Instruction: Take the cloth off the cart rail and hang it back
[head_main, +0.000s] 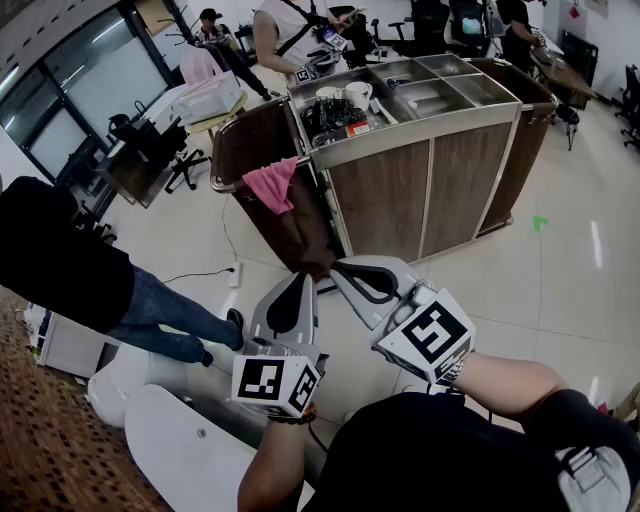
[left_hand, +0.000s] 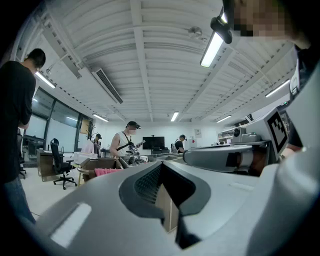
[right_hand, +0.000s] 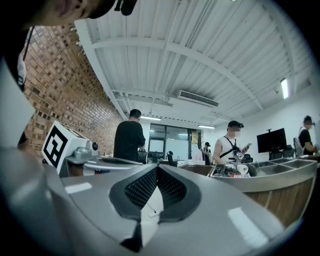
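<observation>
A pink cloth (head_main: 272, 185) hangs over the rail at the left end of a wood-panelled cart (head_main: 430, 190) with a metal top. In the left gripper view the cloth (left_hand: 107, 171) shows as a small pink strip far ahead. Both grippers are held side by side in front of the cart, well short of the cloth. The left gripper (head_main: 300, 276) is shut with nothing between its jaws, tips meeting in its own view (left_hand: 160, 167). The right gripper (head_main: 336, 268) is also shut and empty (right_hand: 157, 169).
The cart's top trays (head_main: 400, 95) hold cups and small items. A person in black (head_main: 60, 260) stands at the left, and another in a white vest (head_main: 290, 35) behind the cart. A power strip (head_main: 235, 272) with its cable lies on the floor. Office chairs (head_main: 180, 160) stand further back.
</observation>
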